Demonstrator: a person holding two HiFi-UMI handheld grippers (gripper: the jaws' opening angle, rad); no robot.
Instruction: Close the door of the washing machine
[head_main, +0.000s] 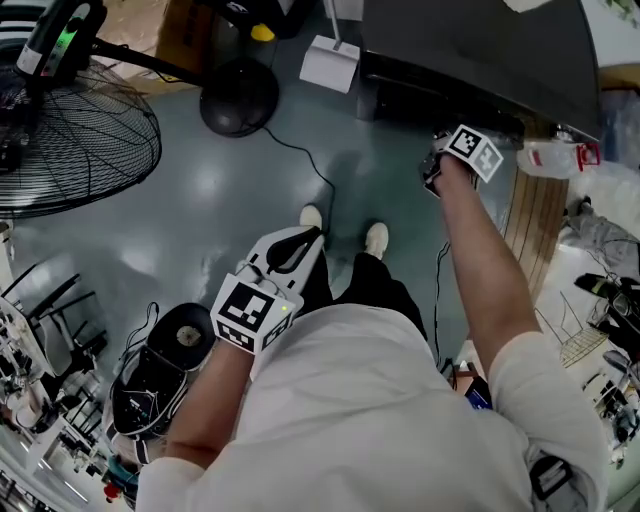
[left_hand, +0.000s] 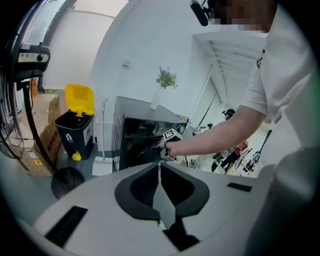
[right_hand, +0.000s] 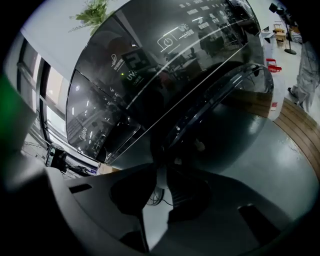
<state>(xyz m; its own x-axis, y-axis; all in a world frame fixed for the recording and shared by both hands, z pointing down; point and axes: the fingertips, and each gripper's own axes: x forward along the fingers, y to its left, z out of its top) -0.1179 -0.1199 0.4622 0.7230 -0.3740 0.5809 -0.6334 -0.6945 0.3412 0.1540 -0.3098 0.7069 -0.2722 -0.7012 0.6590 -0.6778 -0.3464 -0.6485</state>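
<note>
The black washing machine (head_main: 470, 50) stands at the top of the head view, and it also shows in the left gripper view (left_hand: 132, 132). Its round dark door (right_hand: 225, 120) stands ajar and fills the right gripper view. My right gripper (right_hand: 160, 167) has its tips together, hard up against the door's rim; I cannot tell whether the rim is pinched. In the head view the right gripper (head_main: 440, 168) reaches under the machine's front. My left gripper (head_main: 300, 245) hangs shut and empty in front of my body, away from the machine; its tips (left_hand: 160, 167) meet.
A standing fan (head_main: 70, 140) and its round base (head_main: 238, 98) are on the left, with a cable (head_main: 312, 172) across the grey floor. A yellow-lidded bin (left_hand: 75, 122) and cardboard boxes (left_hand: 45, 135) stand left of the machine. A wooden platform (head_main: 535, 215) lies right.
</note>
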